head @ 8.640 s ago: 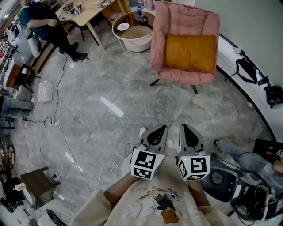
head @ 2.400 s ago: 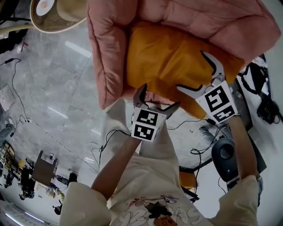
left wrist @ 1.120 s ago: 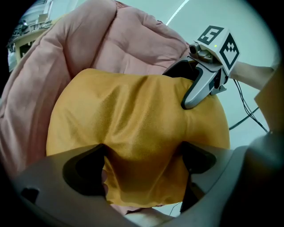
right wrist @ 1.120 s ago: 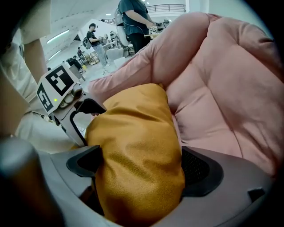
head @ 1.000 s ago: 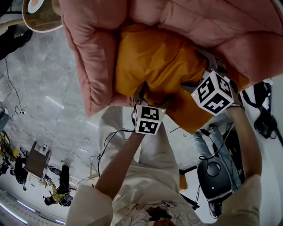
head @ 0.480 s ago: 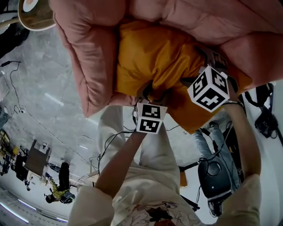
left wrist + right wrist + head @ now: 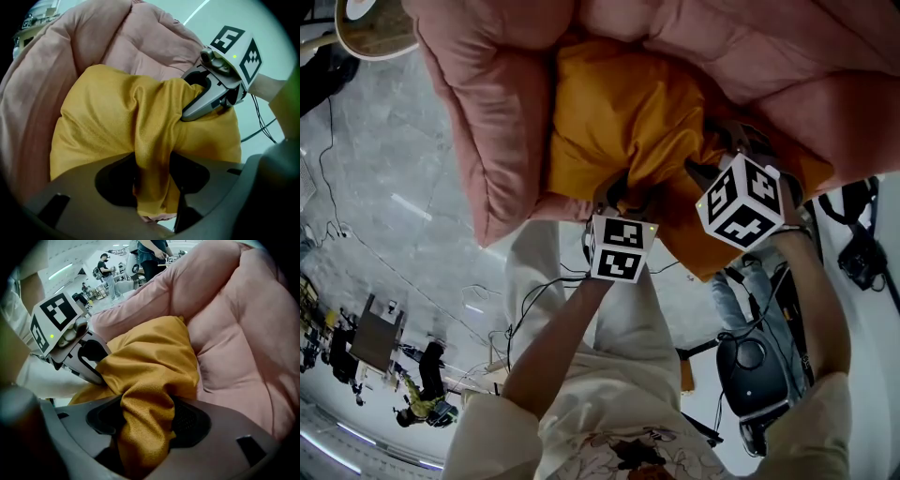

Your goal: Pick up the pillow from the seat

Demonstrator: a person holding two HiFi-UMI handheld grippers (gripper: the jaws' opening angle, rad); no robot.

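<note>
Pillow (image 7: pixel 623 112), orange, lay bunched on pink armchair seat (image 7: pixel 487 112). Left gripper (image 7: pixel 152 166) pinched fold of pillow between fingers; jaws had just been closing on it. Right gripper (image 7: pixel 145 418), just beside, likewise closing, squeezed second fold. Pink cushions rose beyond fingertips. Grey floor (image 7: pixel 384 187) lay left of armchair.

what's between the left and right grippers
Bunched mustard-yellow fabric pillow, shown in the head view. The left gripper and right gripper have just been closing their jaws on folds of it.
</note>
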